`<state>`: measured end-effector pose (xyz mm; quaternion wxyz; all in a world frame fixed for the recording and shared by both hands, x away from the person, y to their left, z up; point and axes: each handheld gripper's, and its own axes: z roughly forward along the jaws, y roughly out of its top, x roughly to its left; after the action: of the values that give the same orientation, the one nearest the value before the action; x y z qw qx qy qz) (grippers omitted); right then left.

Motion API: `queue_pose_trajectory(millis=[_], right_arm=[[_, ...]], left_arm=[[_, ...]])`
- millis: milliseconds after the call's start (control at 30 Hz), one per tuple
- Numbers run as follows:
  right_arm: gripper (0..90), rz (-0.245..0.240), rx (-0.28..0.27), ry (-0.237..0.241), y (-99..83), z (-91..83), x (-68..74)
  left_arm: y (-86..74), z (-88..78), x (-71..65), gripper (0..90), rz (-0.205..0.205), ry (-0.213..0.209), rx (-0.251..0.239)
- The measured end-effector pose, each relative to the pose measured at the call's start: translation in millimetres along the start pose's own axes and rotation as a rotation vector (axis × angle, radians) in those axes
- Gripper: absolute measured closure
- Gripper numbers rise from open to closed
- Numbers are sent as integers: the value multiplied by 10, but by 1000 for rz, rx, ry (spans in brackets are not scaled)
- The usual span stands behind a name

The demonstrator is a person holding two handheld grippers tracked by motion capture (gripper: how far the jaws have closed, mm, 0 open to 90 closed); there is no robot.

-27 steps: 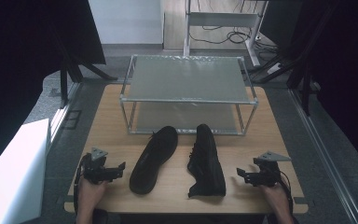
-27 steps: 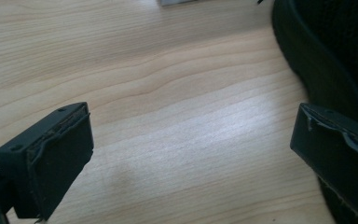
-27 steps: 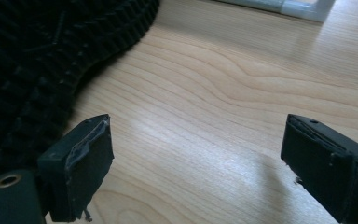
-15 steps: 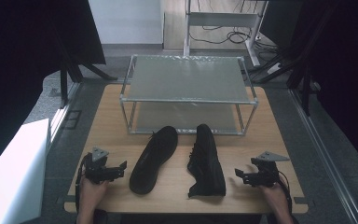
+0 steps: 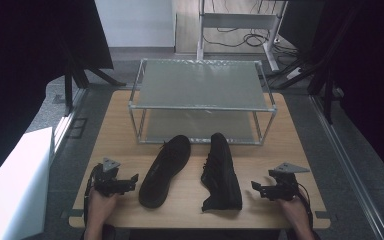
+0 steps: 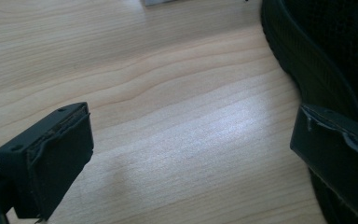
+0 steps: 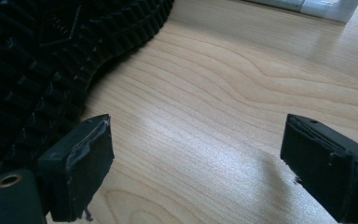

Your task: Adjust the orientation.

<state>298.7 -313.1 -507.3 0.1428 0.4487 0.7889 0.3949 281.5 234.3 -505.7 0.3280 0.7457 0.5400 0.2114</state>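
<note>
Two black shoes (image 5: 165, 170) (image 5: 221, 172), ridged black sole tread (image 7: 37, 60), pale wood-grain table (image 5: 115, 130), silver-grey rack (image 5: 202, 85)

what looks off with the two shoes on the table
The right shoe lies tipped on its side, its tread facing the right gripper. The left shoe sits upright but angled. Both lie on the table in front of the rack, whose shelves hold nothing.

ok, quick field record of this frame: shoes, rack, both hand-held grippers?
left shoe: black, upright on its sole, toe towards the rack
right shoe: black, tipped on its side, tread facing right
rack: two-tier metal shoe rack, both shelves bare
left hand-held gripper: open, beside left shoe, holds nothing
right hand-held gripper: open, beside right shoe's sole, holds nothing
table: light wood
</note>
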Motion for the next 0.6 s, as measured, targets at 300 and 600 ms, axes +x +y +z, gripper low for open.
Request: queue_pose_trajectory(millis=[300, 600], right_arm=[[104, -4, 4, 3, -2, 10, 6], [108, -6, 6, 3, -2, 12, 9]], left_arm=[[14, 60, -123, 0, 62, -25, 27], [17, 35, -151, 5, 63, -28, 22]])
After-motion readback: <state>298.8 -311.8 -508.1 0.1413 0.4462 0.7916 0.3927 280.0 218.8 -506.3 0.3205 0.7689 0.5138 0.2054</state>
